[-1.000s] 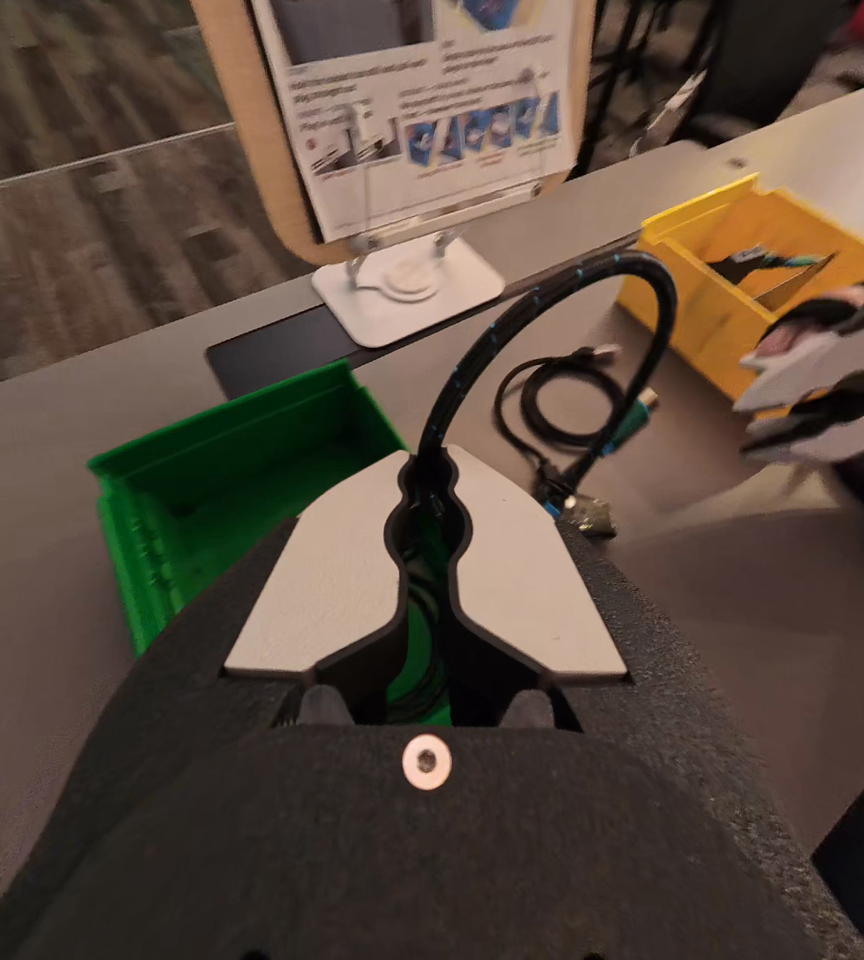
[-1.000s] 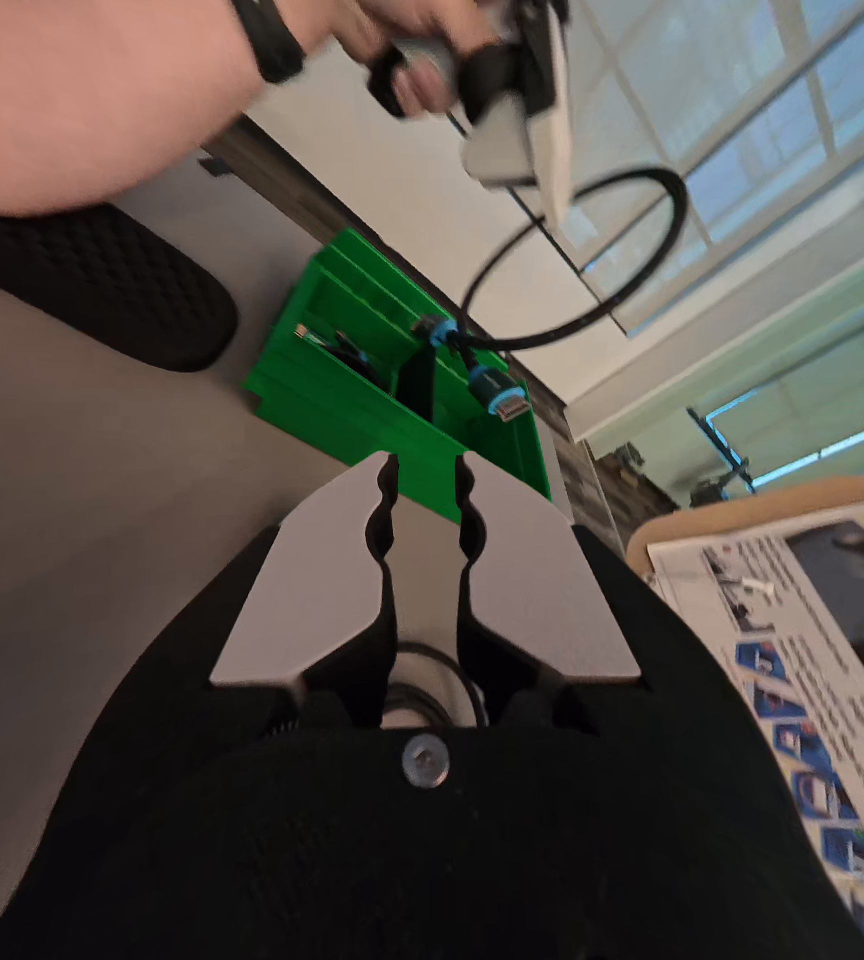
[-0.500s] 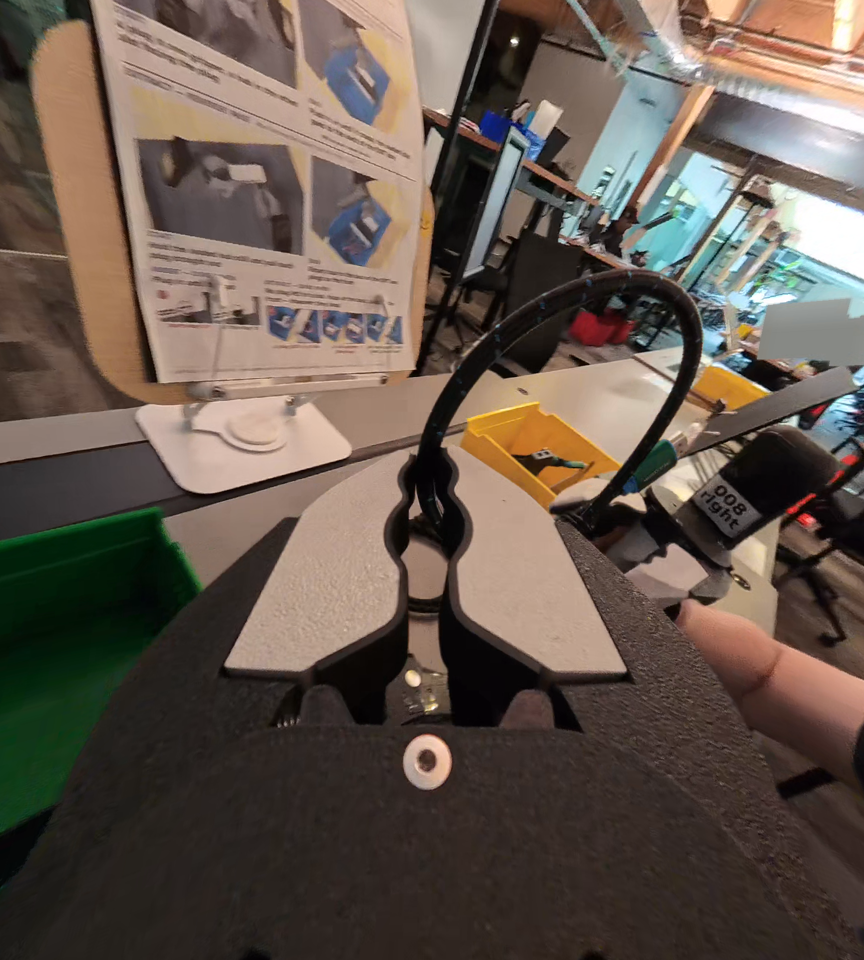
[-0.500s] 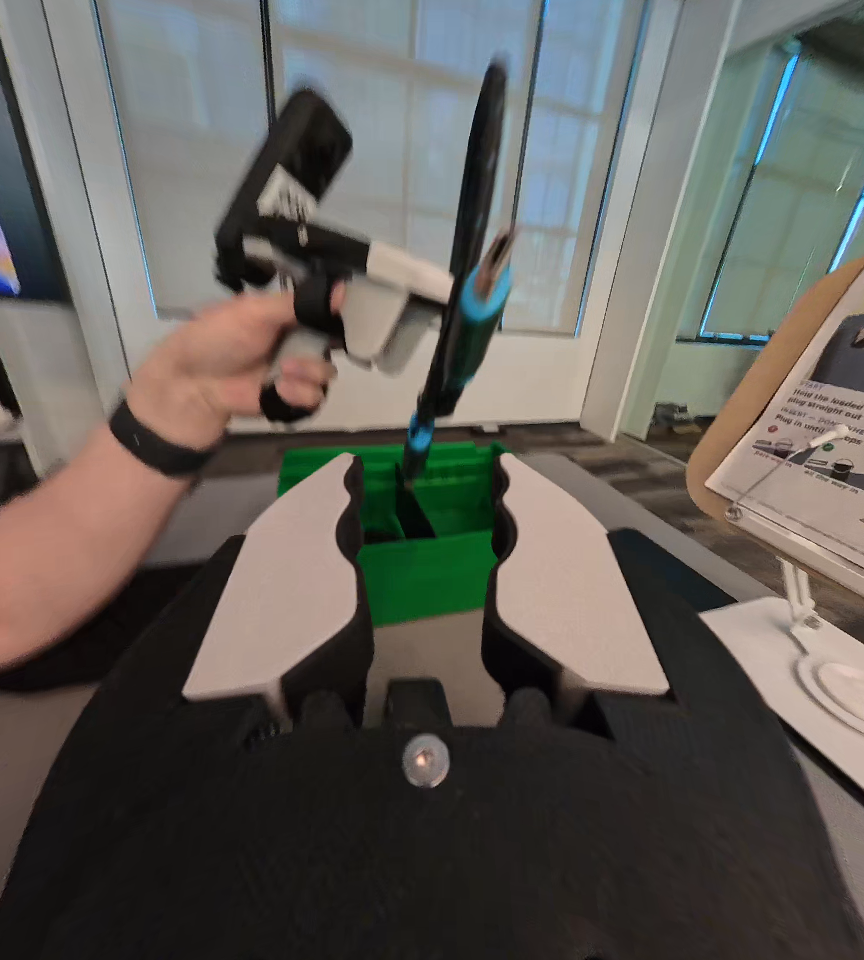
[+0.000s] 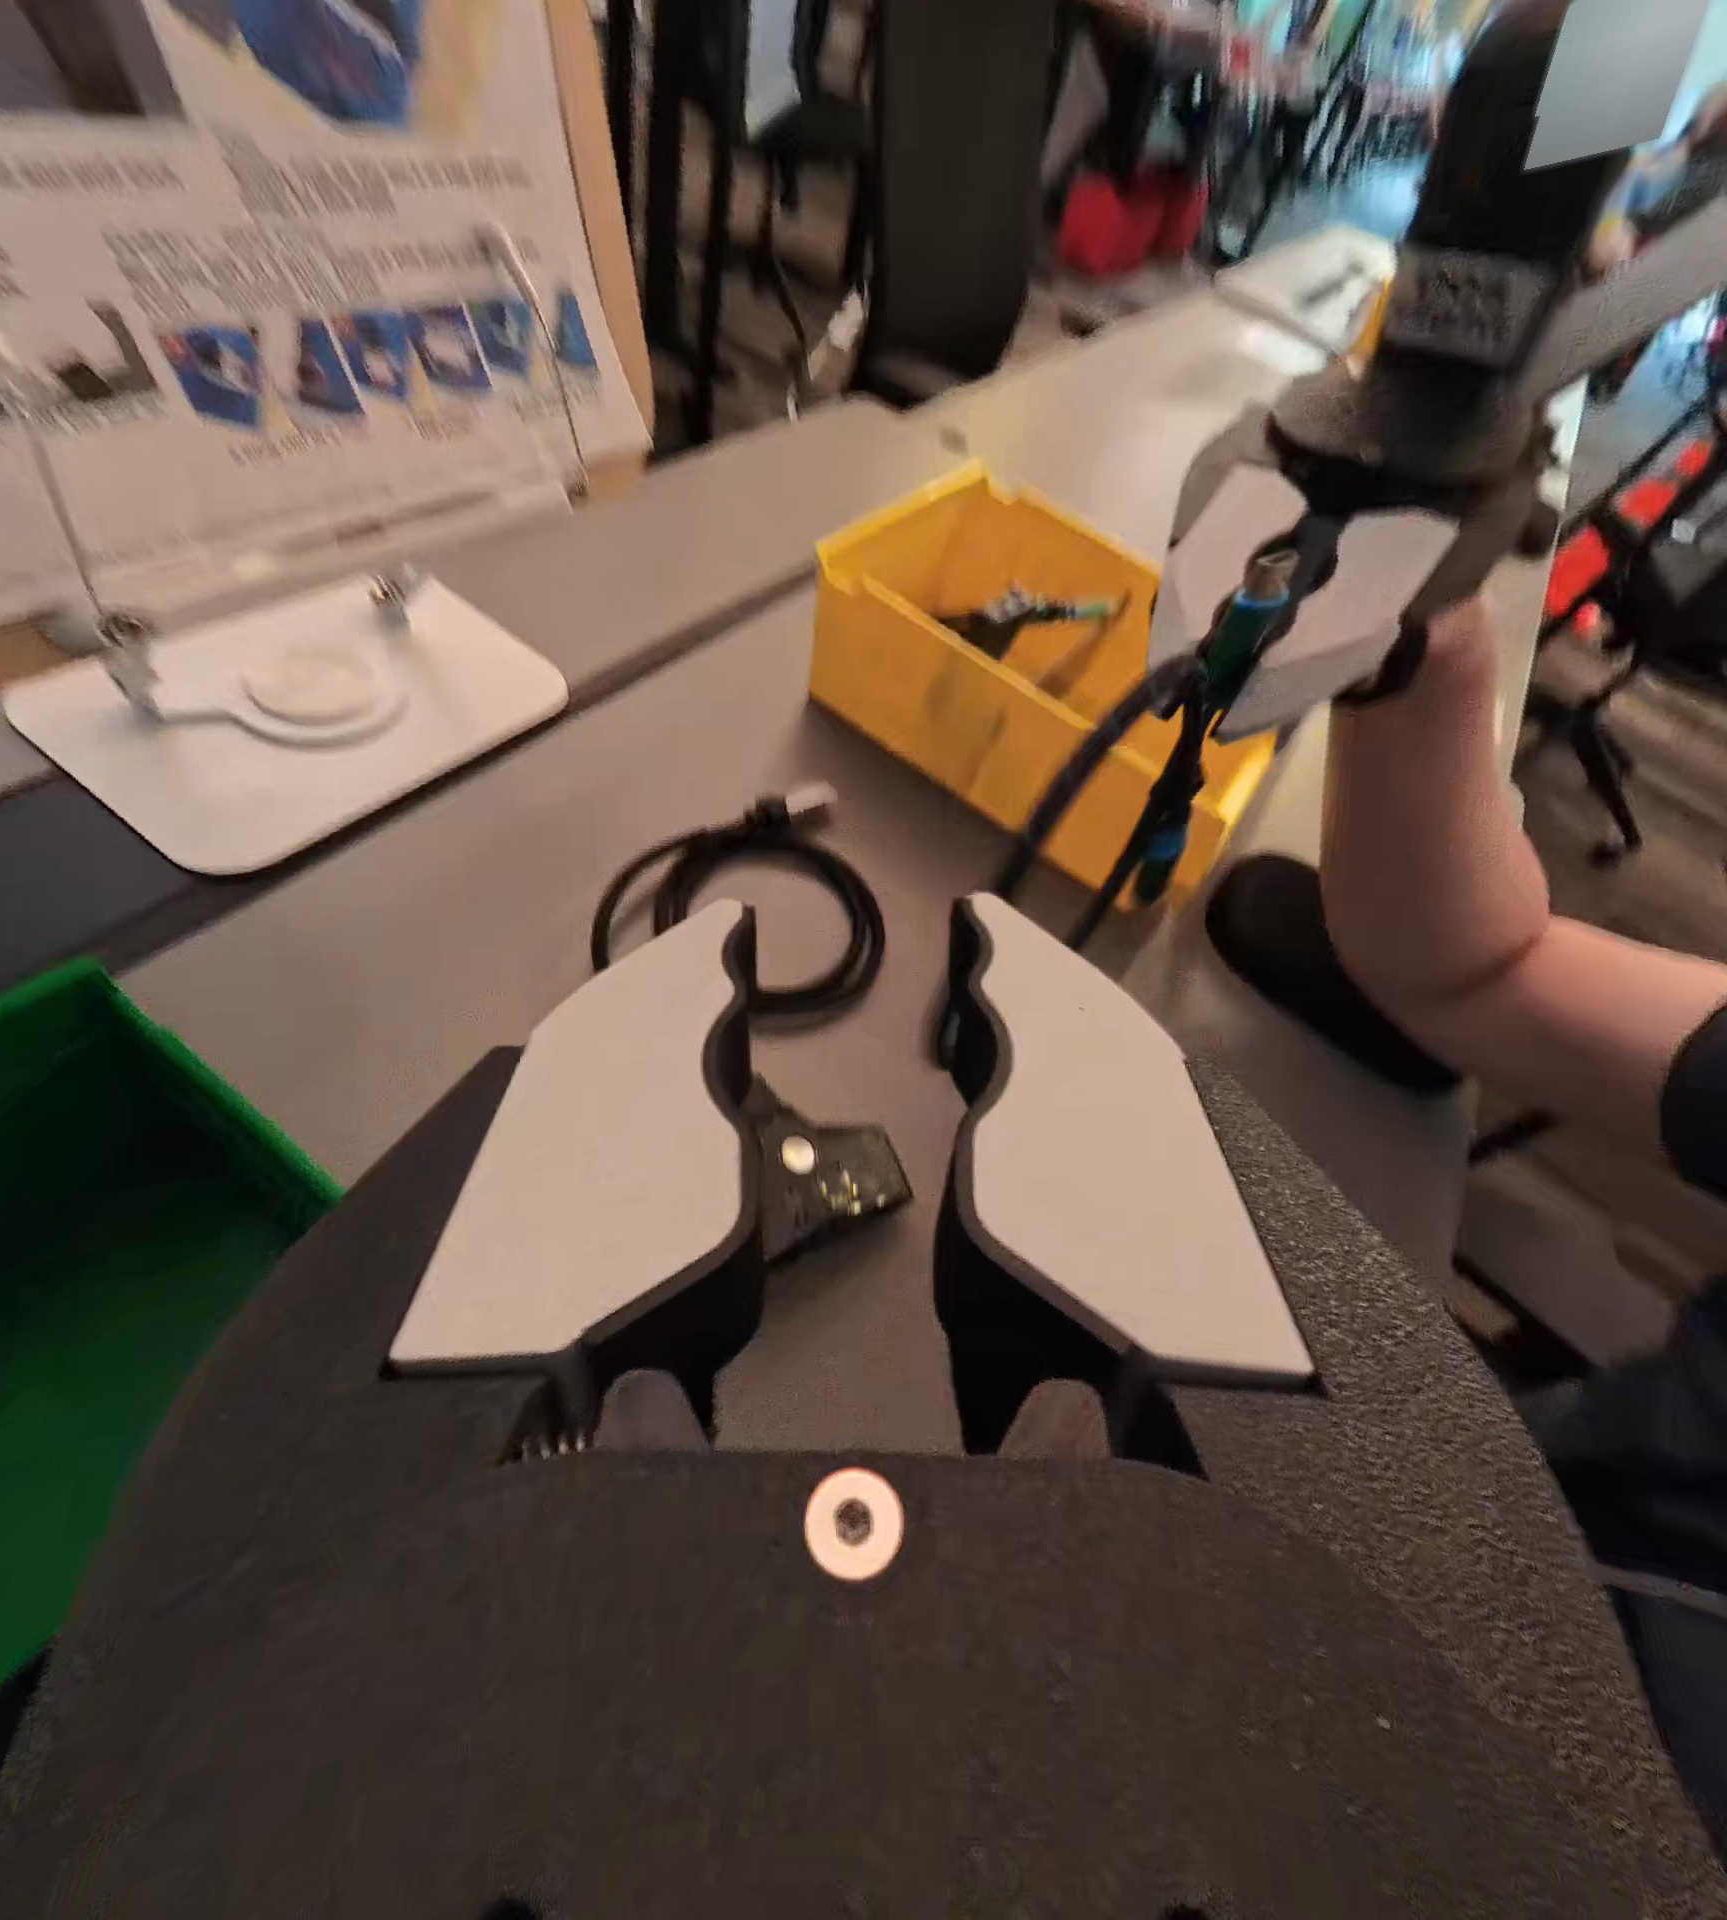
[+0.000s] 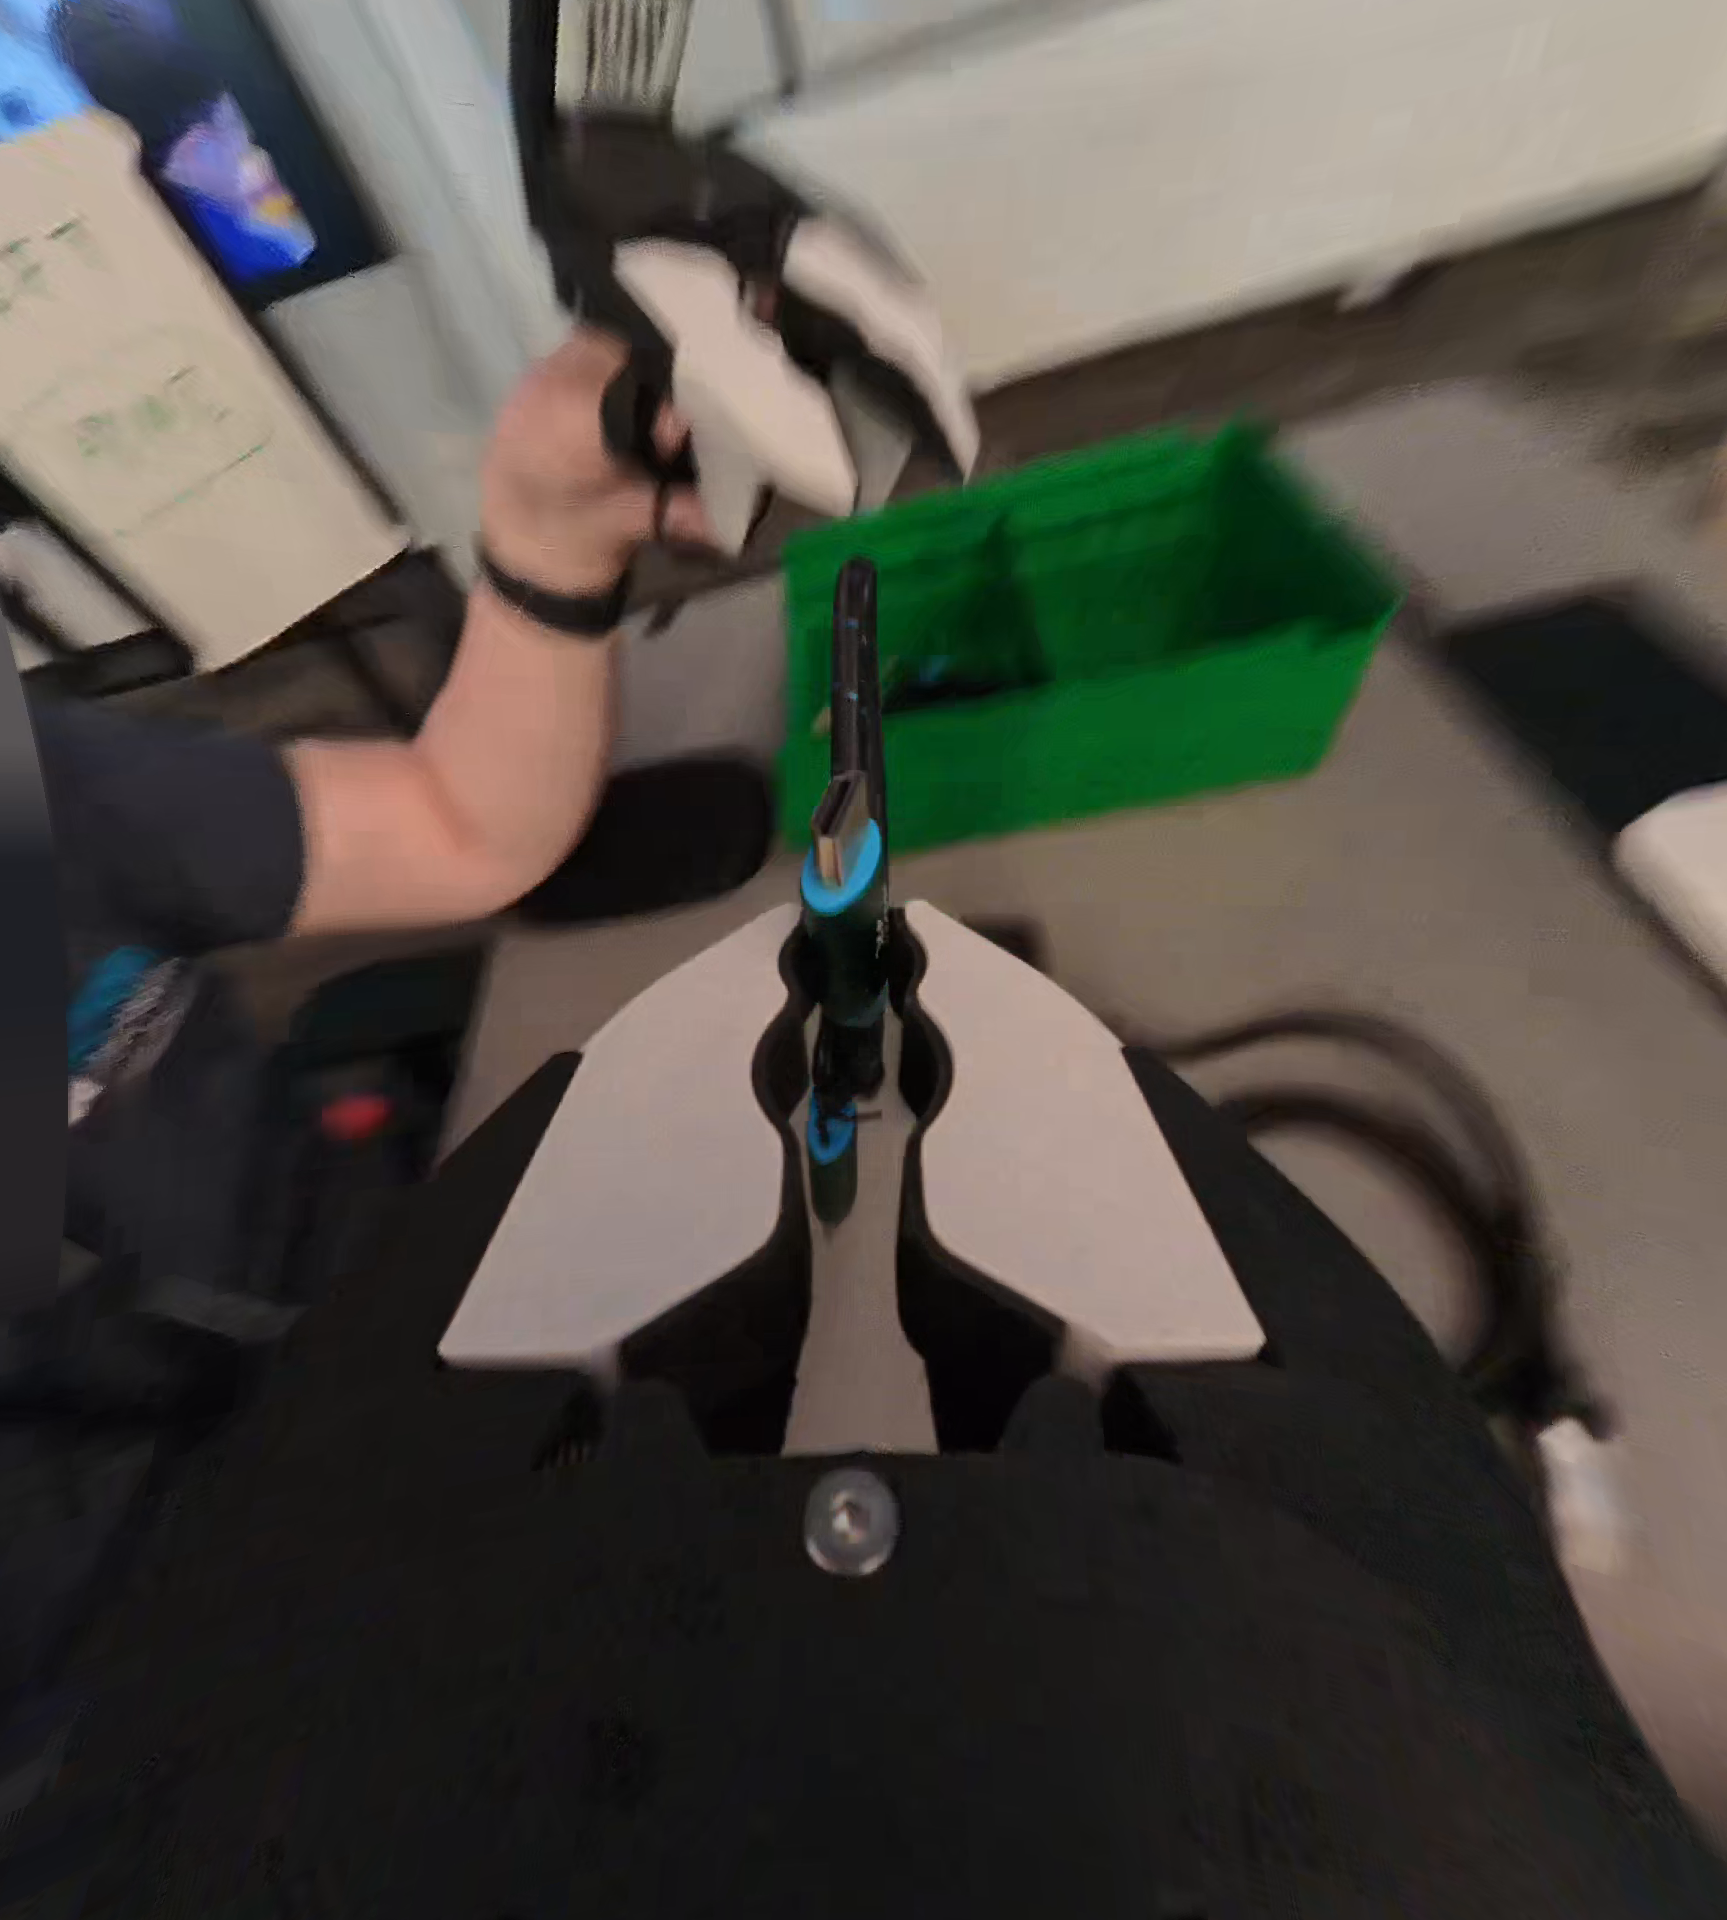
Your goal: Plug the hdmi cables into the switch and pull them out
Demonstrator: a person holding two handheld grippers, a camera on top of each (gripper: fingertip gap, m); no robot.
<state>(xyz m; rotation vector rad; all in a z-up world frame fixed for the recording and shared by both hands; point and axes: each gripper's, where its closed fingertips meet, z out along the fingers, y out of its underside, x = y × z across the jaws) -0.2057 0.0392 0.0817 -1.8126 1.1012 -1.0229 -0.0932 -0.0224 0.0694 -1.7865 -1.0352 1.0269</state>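
Observation:
My left gripper is open and empty above the grey table. The small black switch with a silver button lies on the table between its fingers. My right gripper is shut on the plug of a black braided HDMI cable with blue rings, metal tip pointing forward. In the left wrist view the right gripper is raised at the upper right, with the cable hanging from it. The left gripper shows blurred in the right wrist view.
A coiled black cable lies on the table beyond the switch. A yellow bin with cables stands at the right, a green bin at the left. A document stand's white base stands at the back. A person's forearm holds the right gripper. The left gripper's tips are roughly 15 centimeters from the right gripper's.
My left gripper has let go of the HDMI cable and opened, tilting down over the switch. My right gripper has closed on the cable's plug and holds it alone.

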